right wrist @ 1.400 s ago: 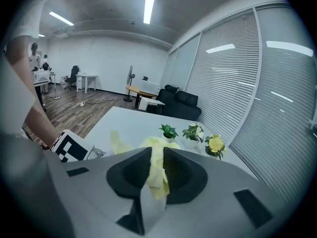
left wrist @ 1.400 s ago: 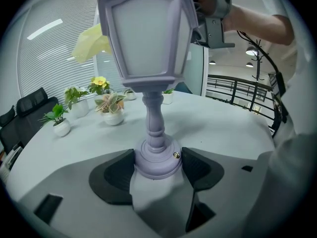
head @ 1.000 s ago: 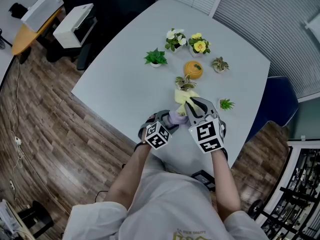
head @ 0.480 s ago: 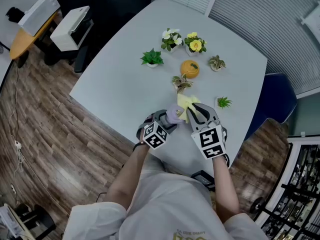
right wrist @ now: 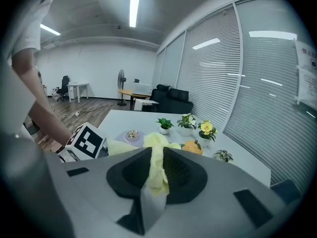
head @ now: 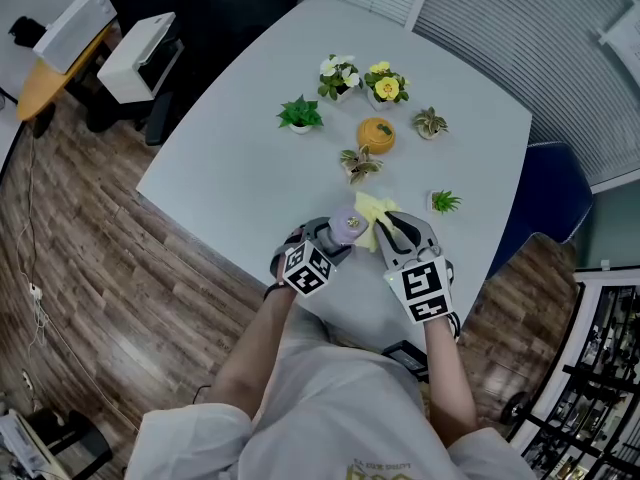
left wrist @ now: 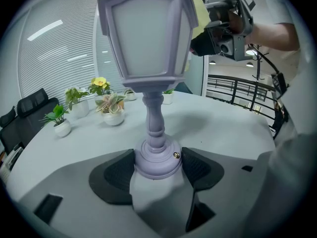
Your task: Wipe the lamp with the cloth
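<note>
1 lamp (head: 349,225), 1 cloth (head: 370,208), 6 plants (head: 300,115)

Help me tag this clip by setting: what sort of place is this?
Probably an office: slatted window blinds, a white printer, and, in the right gripper view, a desk with an office chair under ceiling strip lights.

Yellow cloth (right wrist: 157,150) pinched in the right tongs (right wrist: 157,171) — free end by lamp top (right wrist: 131,135).

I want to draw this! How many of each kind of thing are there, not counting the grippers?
Potted plants: 6
Orange pumpkin: 1
Purple lamp: 1
Yellow cloth: 1
Total: 9
</note>
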A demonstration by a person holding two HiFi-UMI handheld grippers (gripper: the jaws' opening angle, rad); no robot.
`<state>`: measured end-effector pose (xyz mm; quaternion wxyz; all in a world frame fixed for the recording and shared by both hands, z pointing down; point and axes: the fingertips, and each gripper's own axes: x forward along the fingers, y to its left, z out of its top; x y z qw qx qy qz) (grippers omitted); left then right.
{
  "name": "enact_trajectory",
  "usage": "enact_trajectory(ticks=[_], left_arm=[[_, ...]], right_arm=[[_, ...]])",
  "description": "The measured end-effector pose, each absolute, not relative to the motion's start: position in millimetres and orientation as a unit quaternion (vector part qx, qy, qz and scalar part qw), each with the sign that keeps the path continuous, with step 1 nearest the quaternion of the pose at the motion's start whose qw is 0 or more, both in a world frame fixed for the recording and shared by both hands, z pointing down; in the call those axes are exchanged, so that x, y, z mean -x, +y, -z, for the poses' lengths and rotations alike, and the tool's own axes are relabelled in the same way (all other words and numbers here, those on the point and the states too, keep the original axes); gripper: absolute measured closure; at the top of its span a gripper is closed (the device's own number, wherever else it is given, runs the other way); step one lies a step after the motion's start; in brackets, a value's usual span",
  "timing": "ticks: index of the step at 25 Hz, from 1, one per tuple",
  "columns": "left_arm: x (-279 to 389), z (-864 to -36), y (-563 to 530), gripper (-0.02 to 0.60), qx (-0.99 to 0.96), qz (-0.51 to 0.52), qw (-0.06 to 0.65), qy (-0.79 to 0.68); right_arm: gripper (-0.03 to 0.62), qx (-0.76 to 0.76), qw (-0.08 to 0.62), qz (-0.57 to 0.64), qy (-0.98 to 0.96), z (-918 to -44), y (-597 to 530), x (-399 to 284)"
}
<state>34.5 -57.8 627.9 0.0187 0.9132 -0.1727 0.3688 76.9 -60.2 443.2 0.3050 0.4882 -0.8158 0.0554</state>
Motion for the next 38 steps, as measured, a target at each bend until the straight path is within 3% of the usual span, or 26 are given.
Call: enact_trajectory(ticks=[16, 31, 38], left_arm=[[-34, -628, -58, 0.272, -0.913, -0.369, 0.022, -0.172], [-35, -629, -59, 0.272, -0.914, -0.368, 0.019, -0.171], [-35, -626, -58, 0.272, -0.914, -0.368, 0.019, -0.17]], right_arm=[[0.516, -0.48, 0.251, -0.142, -0.828, -471, -59, -84], [0.516, -0.377, -0.058, -0.389, -0.838, -490, -79, -91], [0.517, -0.347, -0.126, -0.44, -0.818, -491, -90, -88]])
